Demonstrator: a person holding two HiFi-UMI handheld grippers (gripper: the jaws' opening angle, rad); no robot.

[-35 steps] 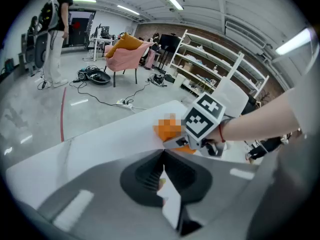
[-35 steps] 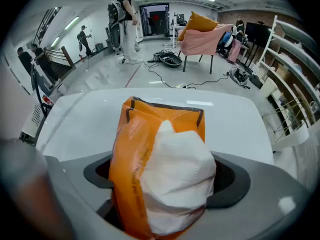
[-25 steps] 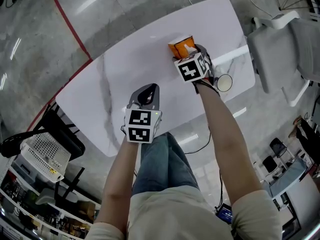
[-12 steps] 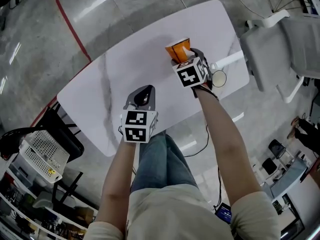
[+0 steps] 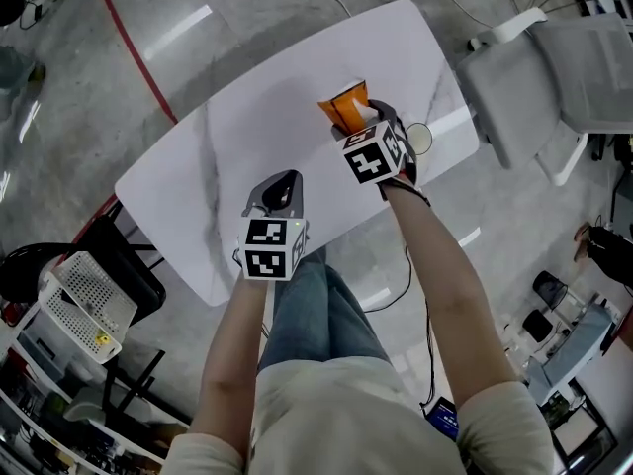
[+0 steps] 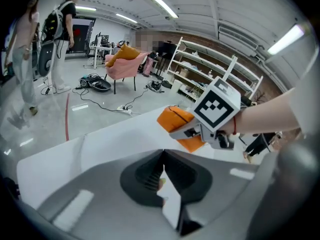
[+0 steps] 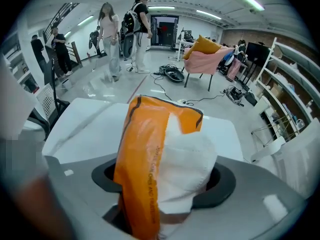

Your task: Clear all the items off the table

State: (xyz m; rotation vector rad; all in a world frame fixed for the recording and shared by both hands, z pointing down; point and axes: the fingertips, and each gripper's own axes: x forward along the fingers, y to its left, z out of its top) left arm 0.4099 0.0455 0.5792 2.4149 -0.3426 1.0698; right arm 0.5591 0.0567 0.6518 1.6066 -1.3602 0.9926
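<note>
The fingers of the right gripper [image 7: 161,184] have just been closing and now clamp the orange tissue pack [image 7: 145,134]. The pack stands upright between them, with white tissue bulging from its open side. It juts past the fingertips, over the far half of the white table [image 5: 223,151]. The left gripper [image 6: 162,156] hovers nearer the person, well apart from the pack, its jaws pressed tight together.

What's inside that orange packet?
White soft paper, like tissues, bulges from the orange packet. The orange wrapper covers the rest, so how much is inside cannot be seen.
</note>
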